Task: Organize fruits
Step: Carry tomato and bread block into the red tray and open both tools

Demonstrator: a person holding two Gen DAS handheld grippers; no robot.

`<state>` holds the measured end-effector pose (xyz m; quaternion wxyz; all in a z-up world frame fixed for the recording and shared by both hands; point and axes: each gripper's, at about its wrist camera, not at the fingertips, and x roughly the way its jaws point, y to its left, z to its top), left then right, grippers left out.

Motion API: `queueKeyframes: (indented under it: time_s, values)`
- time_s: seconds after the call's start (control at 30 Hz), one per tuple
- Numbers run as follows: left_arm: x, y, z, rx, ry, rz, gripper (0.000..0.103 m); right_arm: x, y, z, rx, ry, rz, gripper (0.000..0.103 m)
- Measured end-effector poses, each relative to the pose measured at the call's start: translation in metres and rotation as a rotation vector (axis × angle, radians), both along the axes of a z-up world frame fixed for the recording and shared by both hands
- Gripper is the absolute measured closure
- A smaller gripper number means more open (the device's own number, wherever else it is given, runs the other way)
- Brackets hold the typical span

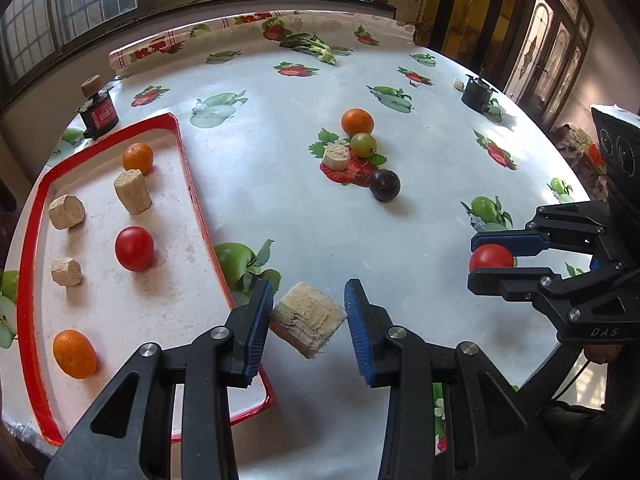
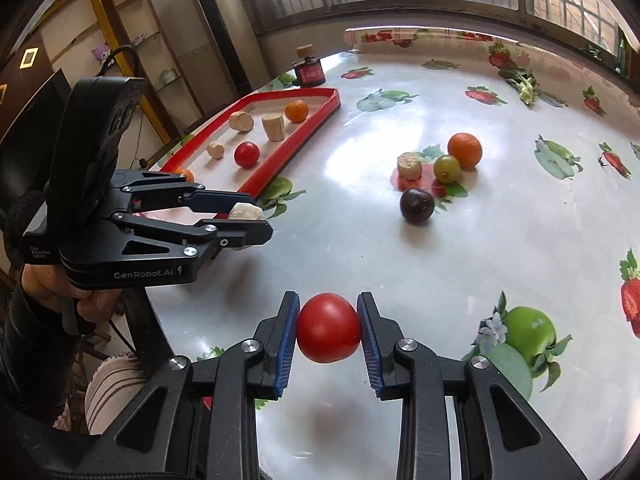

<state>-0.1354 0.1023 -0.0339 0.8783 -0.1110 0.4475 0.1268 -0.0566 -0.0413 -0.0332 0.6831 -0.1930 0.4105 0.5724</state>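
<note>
Ribbed blue tongs [image 2: 328, 330] clamp smooth round tomato [image 2: 329, 328].

Fruit-print table [image 1: 280, 220] with red tray [image 1: 192, 200], orange [image 1: 357, 122], green fruit [image 1: 363, 145], dark plum [image 1: 384, 185].

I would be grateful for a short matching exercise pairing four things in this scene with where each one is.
Things:
1. red tomato
2. beige block
3. dark plum
4. cork-topped bottle

Places:
A. loose on the tablecloth, near the green grape
B. in the right gripper
C. beyond the red tray
D. in the left gripper

Pairs: 1-B, 2-D, 3-A, 4-C
</note>
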Motion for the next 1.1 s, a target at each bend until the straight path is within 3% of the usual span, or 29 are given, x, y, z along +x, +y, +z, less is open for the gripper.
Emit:
queueKeyframes:
  time_s: [0.37, 1.1]
  values:
    - [-0.02, 0.015, 0.029, 0.001, -0.089, 0.089, 0.068, 0.01, 0.008, 0.023, 0.057, -0.012, -0.015, 0.073]
    - [-0.066, 0.055, 0.035, 0.0, -0.117, 0.229, 0.068, -0.011, 0.058, 0.029, 0.067, -0.006, 0.086, 0.073]
